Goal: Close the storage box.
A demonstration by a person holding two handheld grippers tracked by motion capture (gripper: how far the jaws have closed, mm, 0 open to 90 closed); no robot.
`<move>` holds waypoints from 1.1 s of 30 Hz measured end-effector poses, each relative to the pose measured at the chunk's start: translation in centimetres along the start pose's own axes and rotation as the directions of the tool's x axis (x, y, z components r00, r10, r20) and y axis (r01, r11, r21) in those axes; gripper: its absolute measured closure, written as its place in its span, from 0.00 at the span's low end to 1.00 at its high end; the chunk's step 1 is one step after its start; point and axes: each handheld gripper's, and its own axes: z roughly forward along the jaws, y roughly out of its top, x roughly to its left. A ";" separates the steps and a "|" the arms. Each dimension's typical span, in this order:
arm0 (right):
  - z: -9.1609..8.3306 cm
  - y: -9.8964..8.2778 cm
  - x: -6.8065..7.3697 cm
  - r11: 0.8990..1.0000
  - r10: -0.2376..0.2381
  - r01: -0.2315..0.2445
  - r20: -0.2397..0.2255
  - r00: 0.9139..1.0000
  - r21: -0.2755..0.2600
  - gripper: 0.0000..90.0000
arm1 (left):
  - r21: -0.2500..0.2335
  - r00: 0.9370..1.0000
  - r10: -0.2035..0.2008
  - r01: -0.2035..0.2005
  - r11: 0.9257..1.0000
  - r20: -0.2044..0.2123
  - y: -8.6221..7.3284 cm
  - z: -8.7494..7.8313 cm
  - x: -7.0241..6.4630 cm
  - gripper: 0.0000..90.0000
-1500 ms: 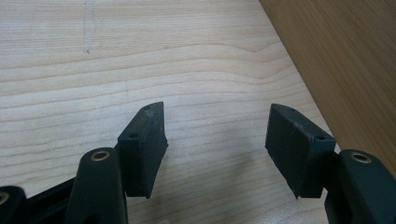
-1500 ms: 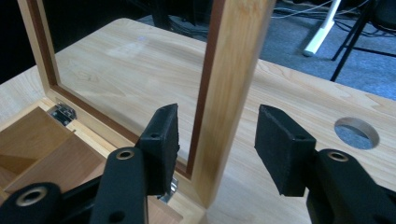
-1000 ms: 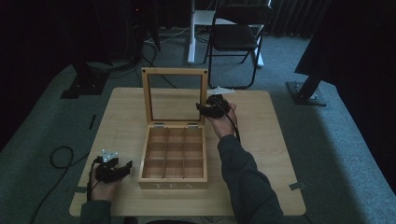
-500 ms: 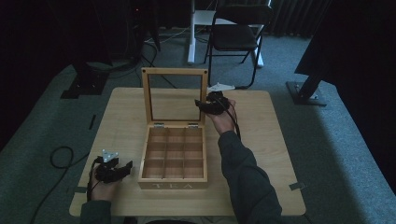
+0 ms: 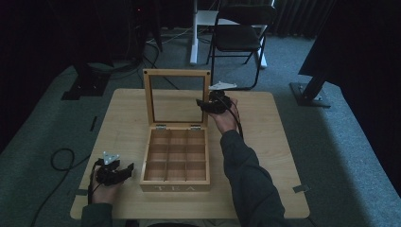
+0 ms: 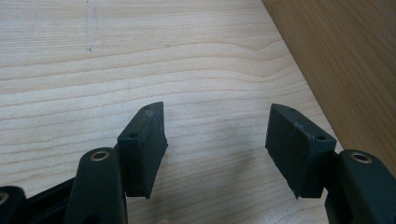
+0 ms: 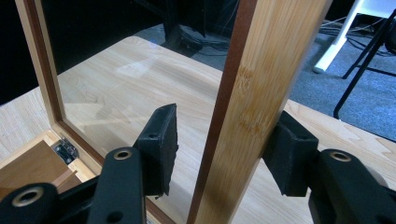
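Compartments of the wooden tea box [image 5: 175, 182] lie bare in my high view, a grid of wooden dividers with nothing in any cell. The box sits mid-table [image 5: 265, 142], its glass-paned lid [image 5: 177, 73] standing upright on the hinges. My right gripper [image 7: 219, 140] straddles the lid's side rail: one pad touches the wood, the other stands off, so no clamp. My left gripper [image 6: 217, 140] gapes open over bare tabletop just beside the box wall.
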 end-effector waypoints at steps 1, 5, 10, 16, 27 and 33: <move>-0.1 0.0 0.2 1.000 -0.009 0.009 0.009 1.000 -0.001 0.53 | -0.001 1.000 -0.001 0.001 1.000 -0.001 0.0 0.0 0.0 0.43; -0.6 -0.4 0.6 1.000 -0.019 0.019 0.018 1.000 -0.018 0.53 | -0.002 1.000 -0.013 0.013 1.000 0.006 0.0 -0.1 0.1 0.43; -1.5 -0.8 1.0 0.998 0.012 -0.012 -0.008 1.000 -0.055 0.53 | -0.016 1.000 -0.020 0.020 1.000 0.018 0.1 -0.3 0.0 0.43; -2.3 -1.2 1.5 0.997 0.000 -0.001 -0.012 1.000 -0.072 0.54 | -0.019 0.999 -0.010 0.011 1.000 0.042 0.3 -0.2 -0.4 0.43; -4.2 -2.0 3.3 0.994 -0.075 0.076 0.008 0.997 -0.077 0.54 | -0.046 0.997 -0.045 0.047 0.998 0.058 0.8 -1.1 -0.3 0.43; -5.3 -2.6 4.1 0.994 -0.082 0.081 -0.013 0.997 -0.074 0.53 | -0.079 0.997 -0.028 0.033 0.996 0.069 1.6 -2.3 -1.0 0.43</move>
